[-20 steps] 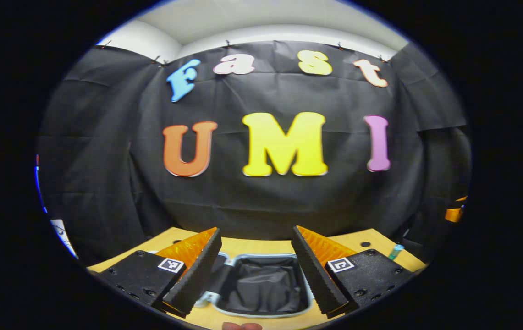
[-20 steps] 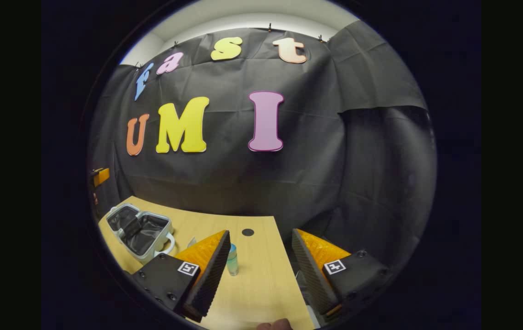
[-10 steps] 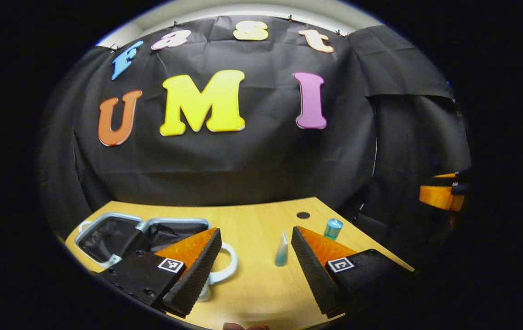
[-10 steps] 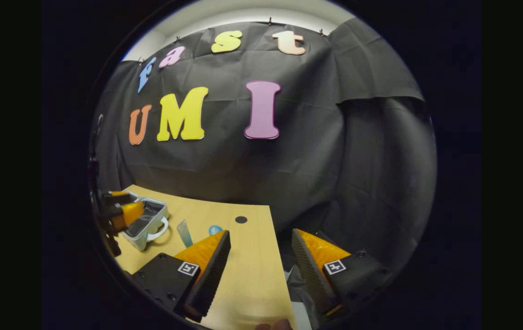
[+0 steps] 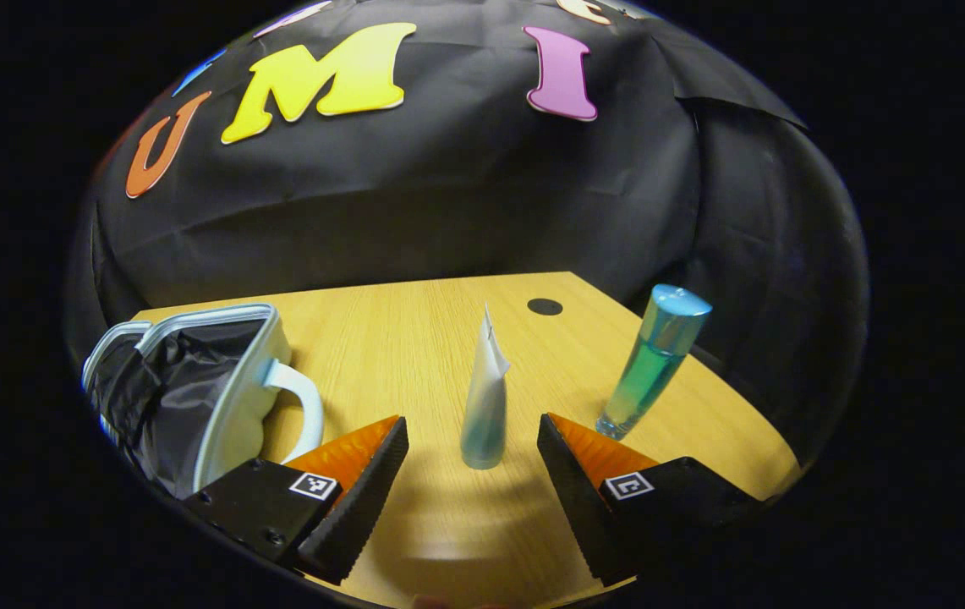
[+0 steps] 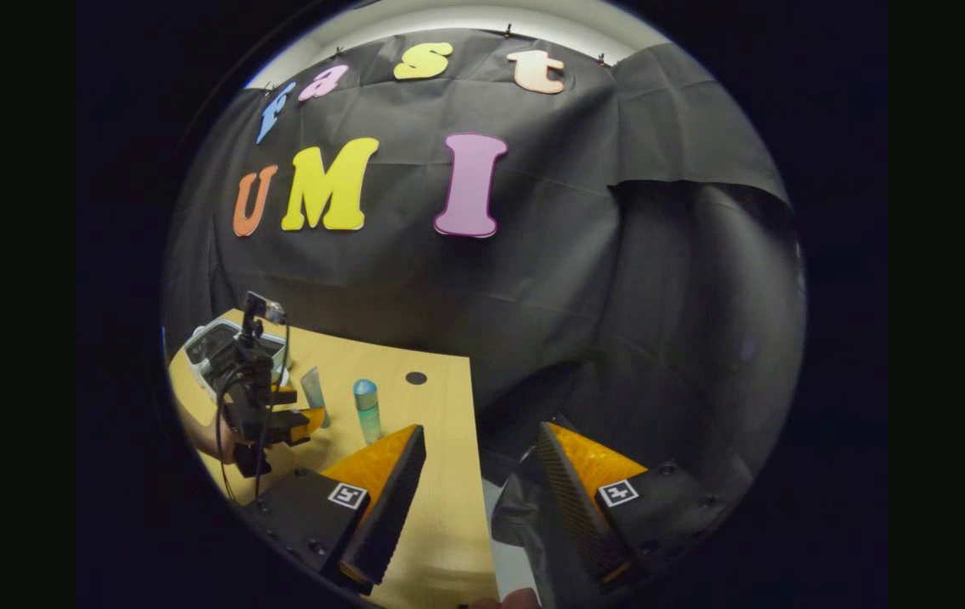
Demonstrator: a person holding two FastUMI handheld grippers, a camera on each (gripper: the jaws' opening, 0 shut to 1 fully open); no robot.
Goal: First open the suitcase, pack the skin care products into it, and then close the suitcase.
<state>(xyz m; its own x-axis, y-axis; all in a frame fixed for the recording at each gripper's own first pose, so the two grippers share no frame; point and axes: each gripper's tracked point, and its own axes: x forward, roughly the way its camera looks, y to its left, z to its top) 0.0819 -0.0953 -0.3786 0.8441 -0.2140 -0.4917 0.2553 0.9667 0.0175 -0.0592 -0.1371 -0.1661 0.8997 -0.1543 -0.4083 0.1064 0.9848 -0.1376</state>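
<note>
Left gripper view had the left tongs spread wide and gripping nothing, low over the light wooden tabletop. A slim pale squeeze tube with a blue-green base stood cap-down just ahead of the gap between the fingers, touching neither. Off to its right stood a tall clear bottle of blue-green liquid with a blue cap, upright and apart from the tube, close beyond the right finger. At the left edge lay the small pale blue suitcase with black fabric lining, open, its curved handle facing the tube. A round dark hole marked the tabletop farther back. Right gripper view had the right tongs equally wide apart and empty, hanging over the tabletop's right-hand edge. Farther off on the left, the left tongs showed with cables and a hand behind them, right beside the tube, with the bottle next along and the suitcase behind.
</note>
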